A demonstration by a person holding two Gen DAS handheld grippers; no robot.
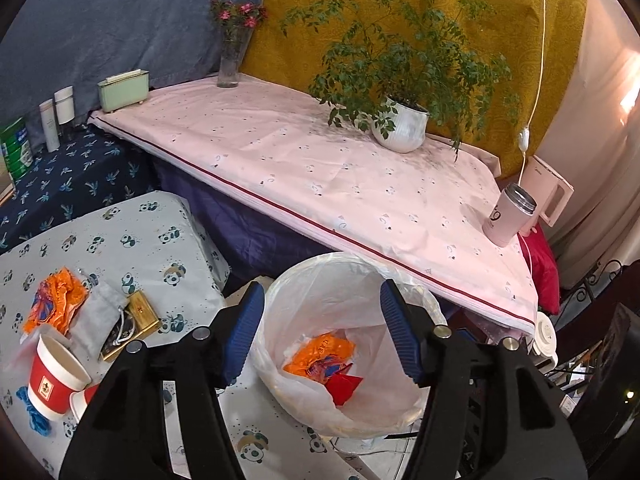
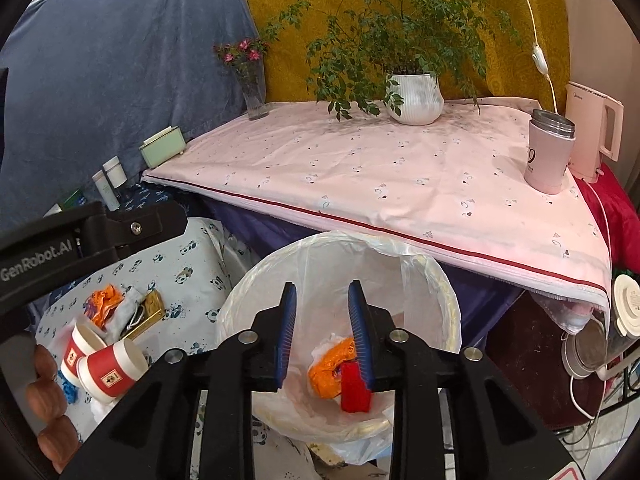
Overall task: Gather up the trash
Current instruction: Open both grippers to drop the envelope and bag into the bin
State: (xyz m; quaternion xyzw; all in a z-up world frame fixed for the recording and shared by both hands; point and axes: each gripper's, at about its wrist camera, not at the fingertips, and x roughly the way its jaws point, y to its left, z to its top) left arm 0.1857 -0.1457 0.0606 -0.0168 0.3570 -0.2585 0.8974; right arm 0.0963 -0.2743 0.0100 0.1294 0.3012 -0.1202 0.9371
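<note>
1. Closest in, the left hand-held gripper (image 1: 322, 332) hangs over the lined trash bin (image 1: 280, 300), blue pads spread wide and nothing between them.
2. The right hand-held gripper (image 2: 322, 332) sits over the same bin, jaws parted more narrowly; the red scrap (image 2: 354, 390) looks to lie below the right pad, on the liner and not pinched, though that pad hides its top edge.
3. Down in the bin, an orange wrapper (image 1: 320, 354) lies crumpled beside the red scrap, so two pieces are in.
4. What remains, I'd say, is on the panda-print surface (image 1: 160, 224), off to the left of both grippers: another orange wrapper (image 1: 56, 304), a grey pouch (image 1: 96, 316), a gold box (image 1: 138, 314) and two red paper cups (image 1: 54, 380).
5. The left gripper is the nearer to that pile; the cup nearest it stands tilted, mouth up.
6. Readable writing: "GenRobot.AI" on the left gripper's body (image 2: 36, 262) in the right wrist view, a large "9" on the pink tumbler (image 2: 550, 156), a logo on the pink kettle (image 2: 592, 128) too small to read, and a cup emblem I cannot make out.
</note>
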